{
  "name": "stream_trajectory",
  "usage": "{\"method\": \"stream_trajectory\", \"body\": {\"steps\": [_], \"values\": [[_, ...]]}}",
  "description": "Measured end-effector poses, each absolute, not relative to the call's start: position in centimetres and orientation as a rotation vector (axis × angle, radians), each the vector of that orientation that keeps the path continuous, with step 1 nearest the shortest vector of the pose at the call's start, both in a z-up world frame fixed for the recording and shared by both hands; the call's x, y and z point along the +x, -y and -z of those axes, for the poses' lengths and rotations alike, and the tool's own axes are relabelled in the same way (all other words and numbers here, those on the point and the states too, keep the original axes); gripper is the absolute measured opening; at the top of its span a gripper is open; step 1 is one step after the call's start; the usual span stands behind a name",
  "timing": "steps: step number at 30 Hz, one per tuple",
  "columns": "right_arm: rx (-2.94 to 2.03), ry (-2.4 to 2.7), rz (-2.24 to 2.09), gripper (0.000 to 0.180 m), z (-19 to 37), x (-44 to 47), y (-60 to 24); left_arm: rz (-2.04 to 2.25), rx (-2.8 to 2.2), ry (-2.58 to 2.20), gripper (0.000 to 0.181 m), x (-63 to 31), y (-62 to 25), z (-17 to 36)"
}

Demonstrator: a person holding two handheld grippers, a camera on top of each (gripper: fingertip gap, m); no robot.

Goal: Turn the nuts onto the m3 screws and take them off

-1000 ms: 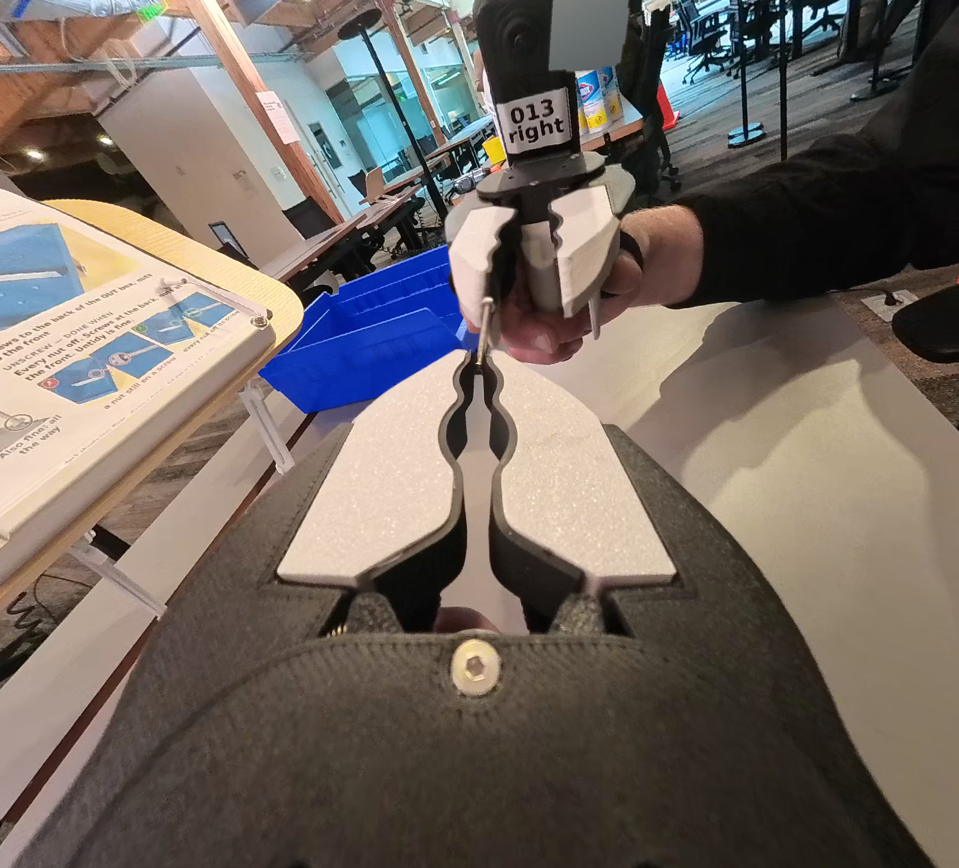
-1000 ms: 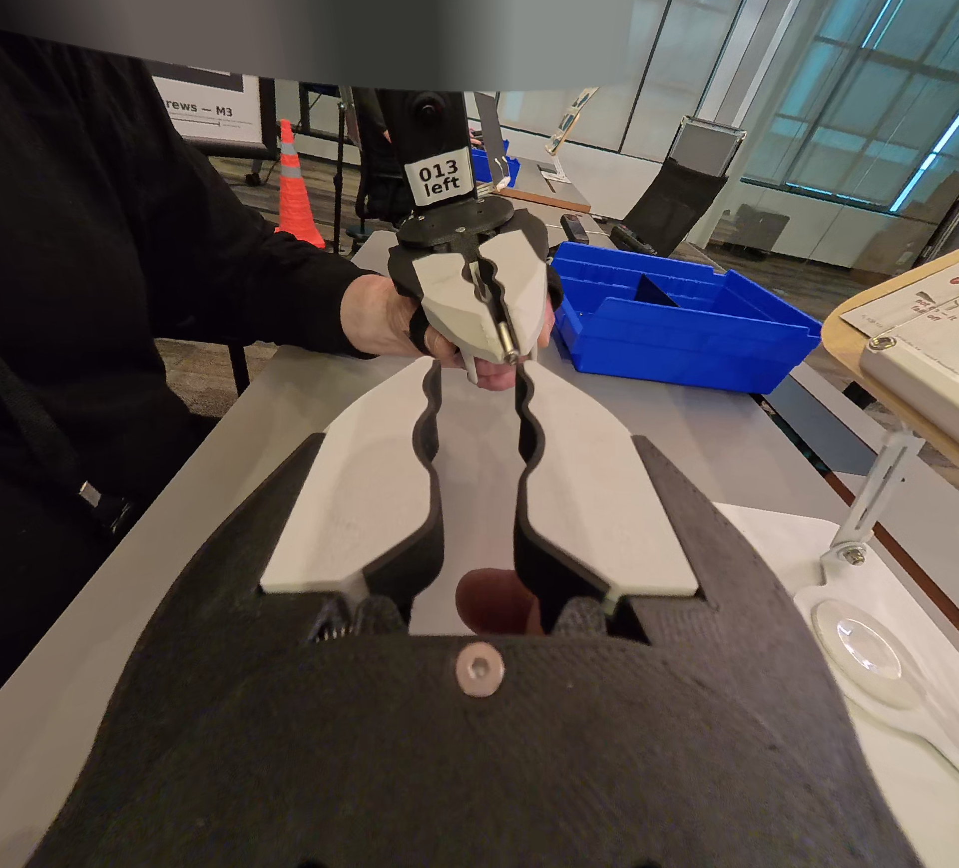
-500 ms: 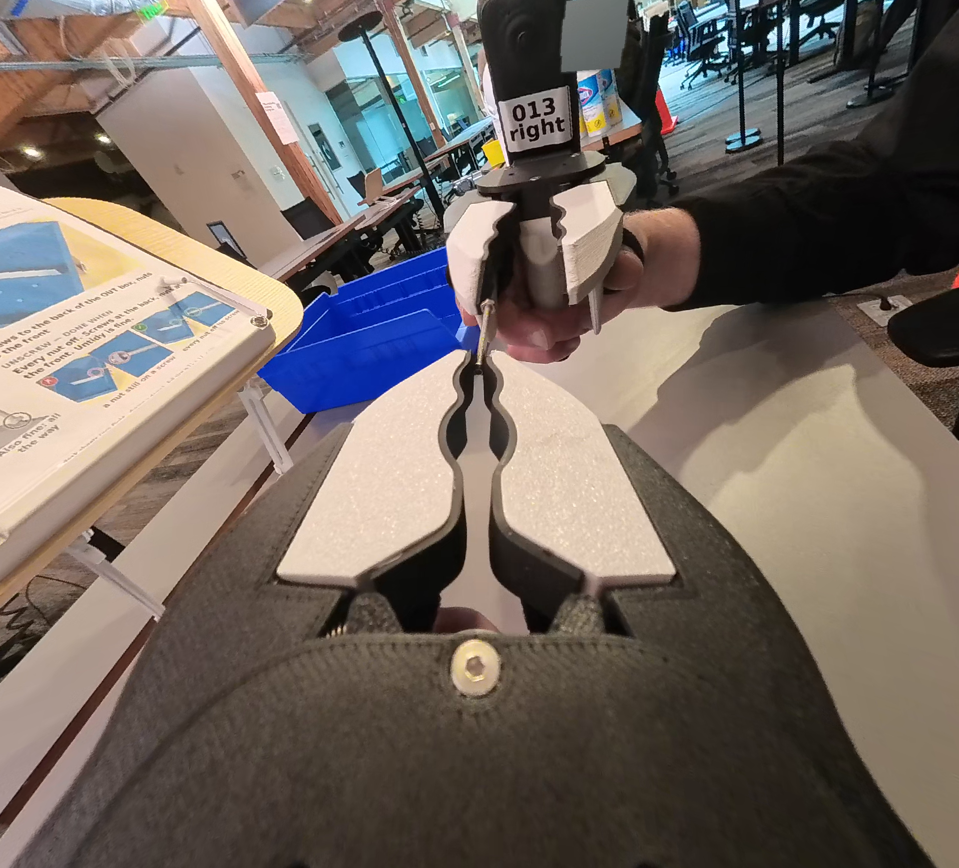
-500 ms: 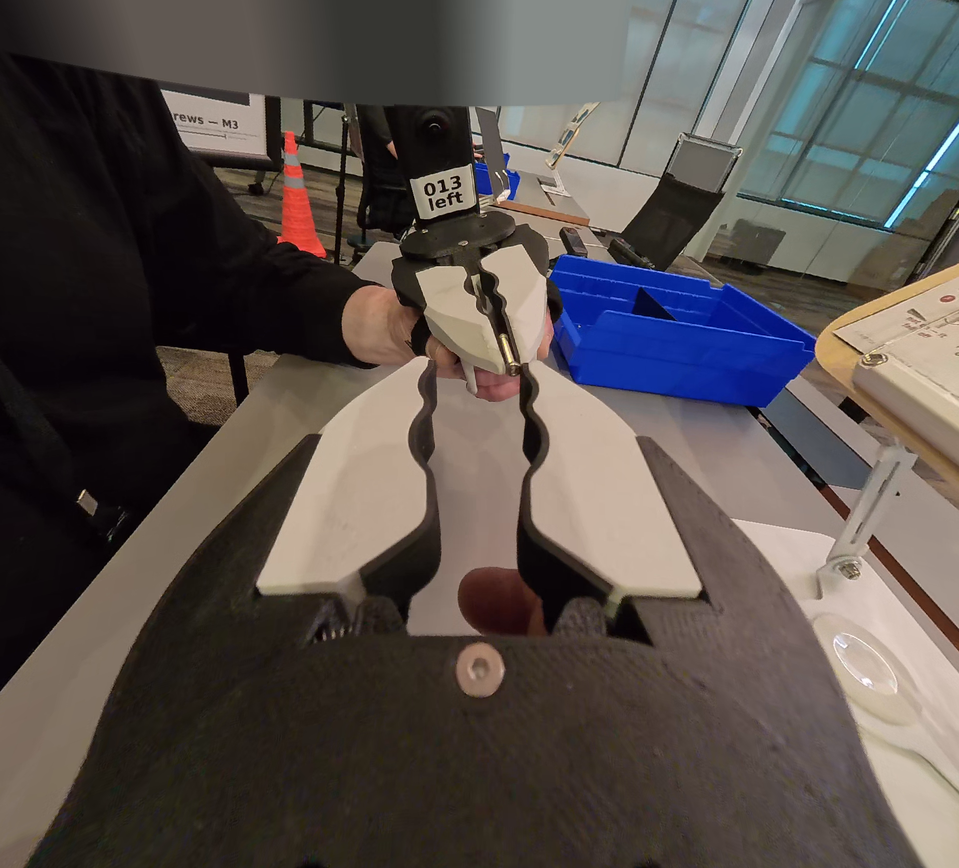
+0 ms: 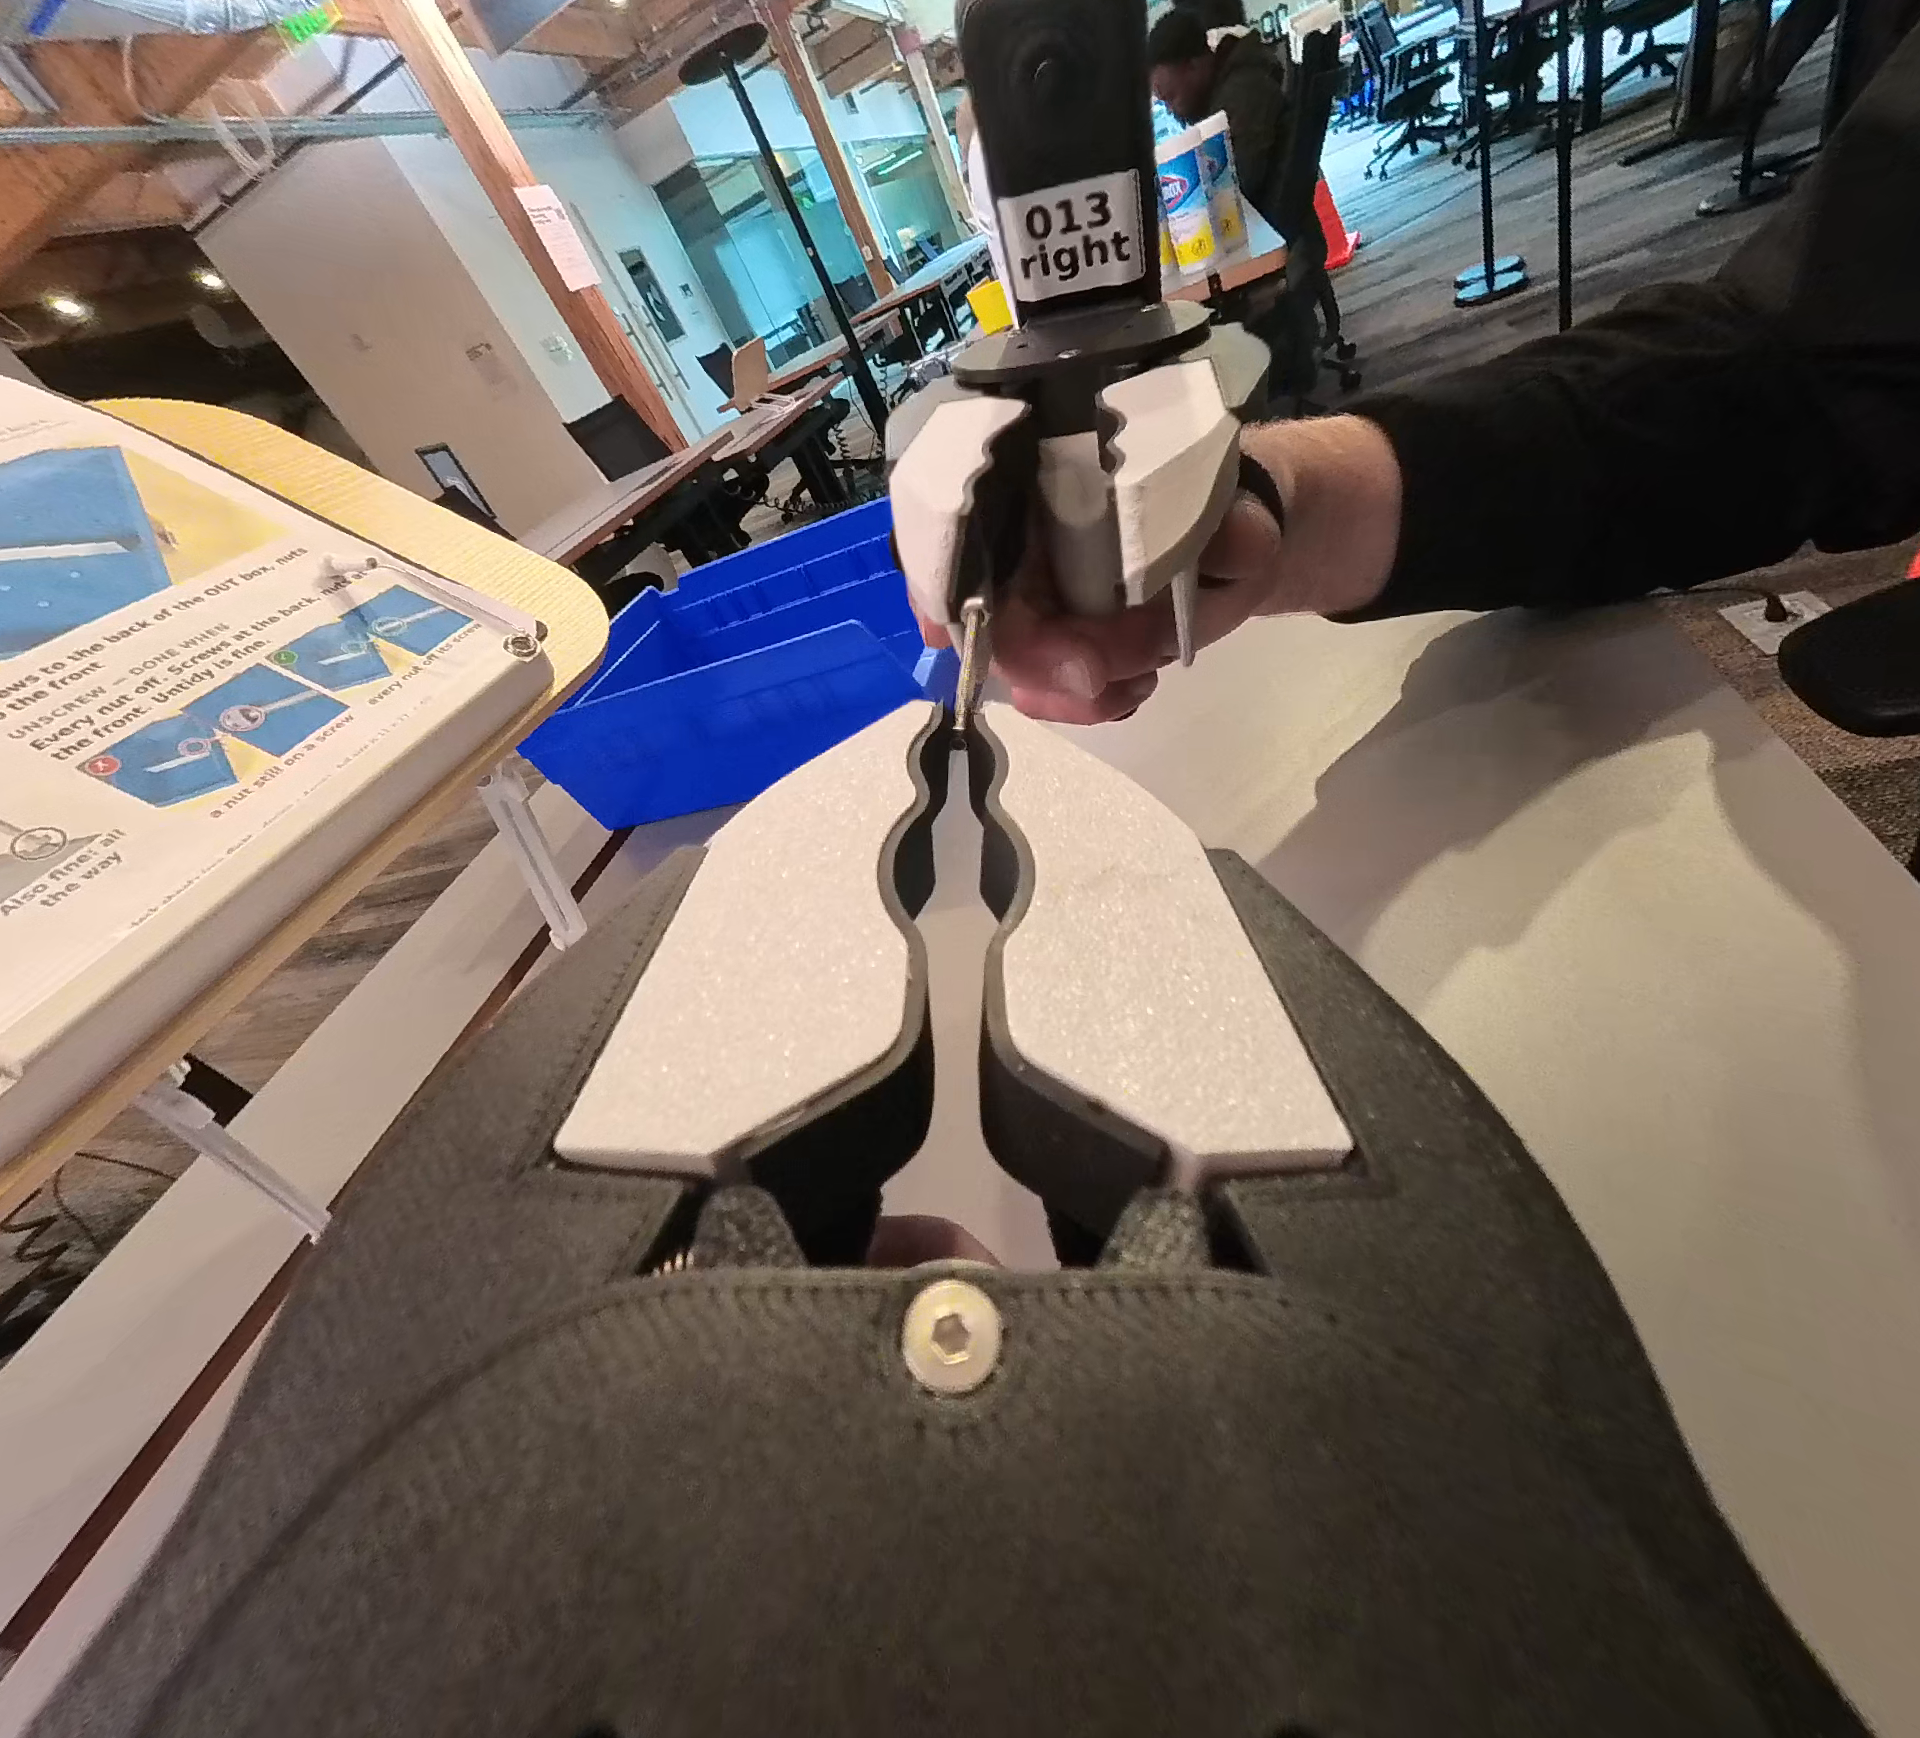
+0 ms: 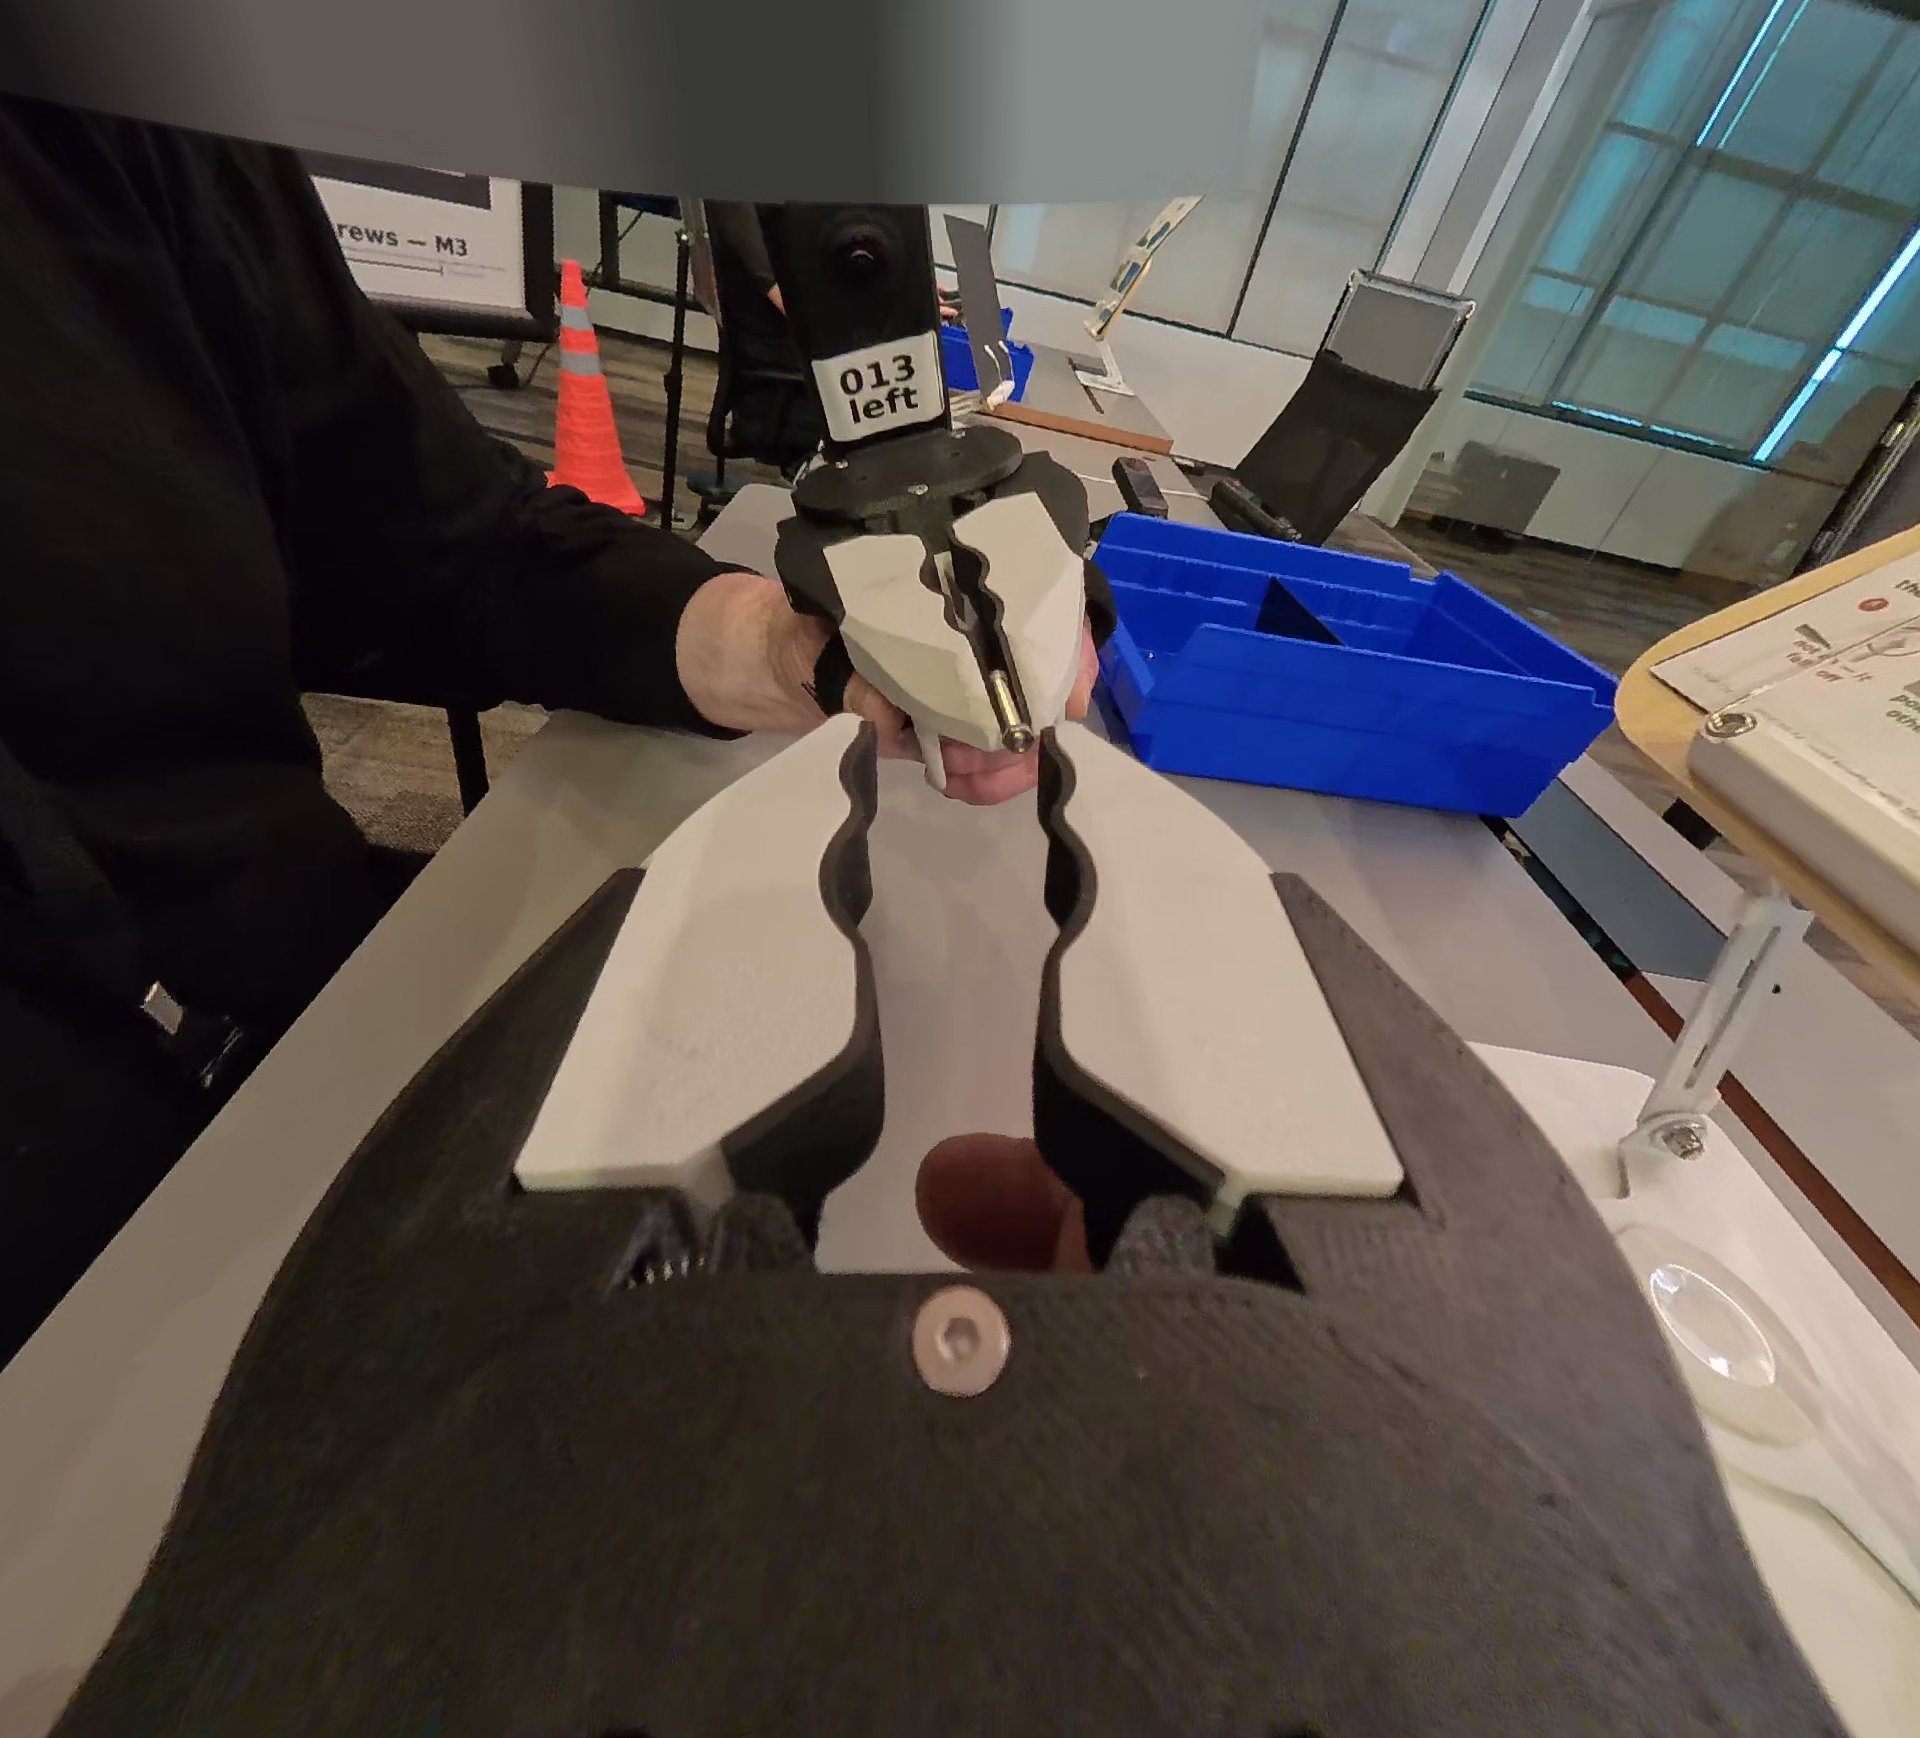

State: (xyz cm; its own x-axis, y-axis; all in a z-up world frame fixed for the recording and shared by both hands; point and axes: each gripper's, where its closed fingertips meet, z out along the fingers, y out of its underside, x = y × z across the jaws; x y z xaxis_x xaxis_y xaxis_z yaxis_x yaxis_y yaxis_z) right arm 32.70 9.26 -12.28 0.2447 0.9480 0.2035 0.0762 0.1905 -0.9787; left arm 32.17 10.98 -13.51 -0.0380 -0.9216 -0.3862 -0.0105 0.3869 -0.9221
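My left gripper (image 5: pixel 961 738) is shut on a thin metal screw (image 5: pixel 968 670) that sticks out past its fingertips. In the right wrist view the left gripper (image 6: pixel 997 722) points at the camera with the screw (image 6: pixel 1003 717) between its white fingers. My right gripper (image 6: pixel 956 738) is open and empty. The screw's end sits at the tip of its right finger (image 6: pixel 1055 753). In the left wrist view the right gripper (image 5: pixel 1049 608) is held upright in a hand just beyond the screw. I cannot tell whether a nut is on the screw.
A blue bin (image 5: pixel 748 680) stands on the grey table (image 5: pixel 1558 857) behind the grippers; it also shows in the right wrist view (image 6: pixel 1351 680). An instruction board (image 5: pixel 208 649) on a stand overhangs the table edge. A clear plastic piece (image 6: pixel 1714 1356) lies on white paper.
Both grippers have barely moved. The right gripper has tilted slightly around the screw end. The left gripper still holds the screw.
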Motion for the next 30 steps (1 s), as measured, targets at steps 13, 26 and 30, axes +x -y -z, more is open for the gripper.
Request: {"method": "stream_trajectory", "body": {"steps": [13, 26, 30], "values": [[-1.233, 1.188, -0.853, 0.023, 13.1, 32.5, -9.1, 0.939, -0.908, -1.398, 0.003, 32.1, -11.1, 13.4], [-1.209, 1.164, -0.857, 0.028, 12.6, 32.5, -9.3, 0.935, -0.904, -1.405, 0.003, 32.3, -10.9, 13.5], [-1.231, 1.2, -0.854, 0.022, 13.1, 32.6, -9.2, 0.941, -0.909, -1.399, 0.003, 32.3, -11.0, 13.4]]}}
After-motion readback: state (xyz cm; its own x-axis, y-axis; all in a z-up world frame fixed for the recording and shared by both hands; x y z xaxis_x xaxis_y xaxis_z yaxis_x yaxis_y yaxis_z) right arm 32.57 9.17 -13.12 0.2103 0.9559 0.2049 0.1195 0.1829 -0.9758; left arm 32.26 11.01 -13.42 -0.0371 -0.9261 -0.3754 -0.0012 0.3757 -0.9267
